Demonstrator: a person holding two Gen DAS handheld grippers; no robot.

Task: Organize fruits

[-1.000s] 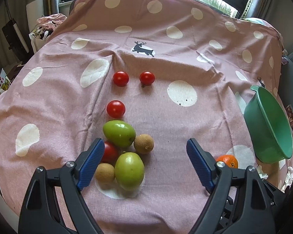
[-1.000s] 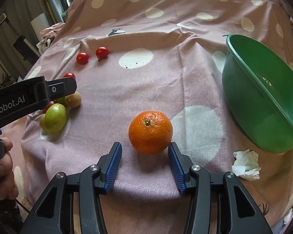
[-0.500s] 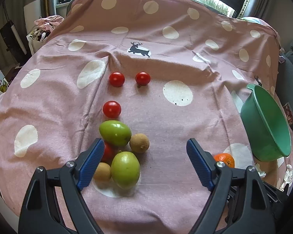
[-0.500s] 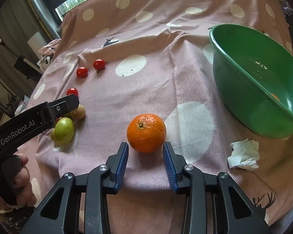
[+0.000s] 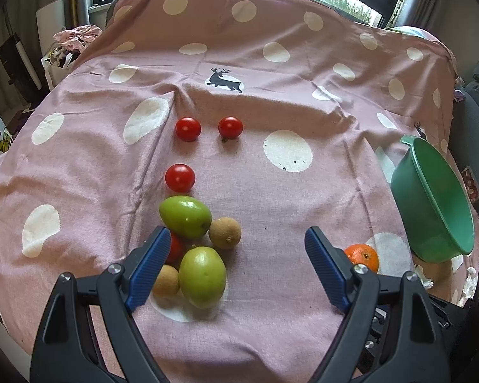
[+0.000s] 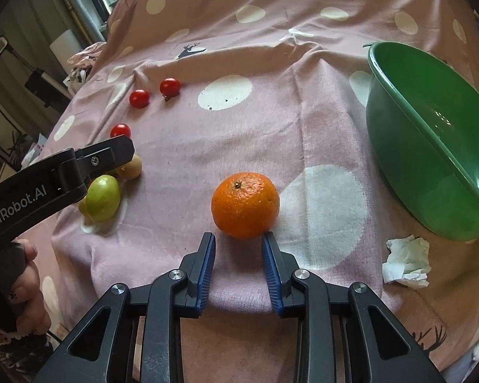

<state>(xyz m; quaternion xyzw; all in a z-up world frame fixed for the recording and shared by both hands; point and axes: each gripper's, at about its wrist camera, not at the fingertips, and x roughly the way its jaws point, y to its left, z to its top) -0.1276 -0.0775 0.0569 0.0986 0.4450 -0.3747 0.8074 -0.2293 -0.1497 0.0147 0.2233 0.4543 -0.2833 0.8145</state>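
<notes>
The orange (image 6: 245, 205) lies on the pink dotted cloth (image 6: 271, 121), on the edge of a white dot, and serves as the marker for everything else. Just in front of it sits the right gripper (image 6: 238, 242): its jaws are closing and stand narrow, the tips just short of the fruit's near side, the right tip at its lower edge; the orange is not between the pads. Beyond and to the right of the orange stands the green plastic basin (image 6: 399, 146), tilted, its rim apart from the fruit. A crumpled white tissue (image 6: 407, 265) lies to the right of the orange, below the basin.

Left of the orange is a cluster: two green fruits (image 5: 186, 216), two small brown round fruits (image 5: 225, 233), and a cherry tomato half hidden behind a finger. The left gripper (image 5: 238, 239) hovers over that cluster with fingers spread wide, holding nothing, and it partly blocks the right camera's sight of it. Three more cherry tomatoes (image 5: 179, 177) lie farther beyond, well apart from the orange. A hand (image 6: 25, 290) grips the left tool's handle.
</notes>
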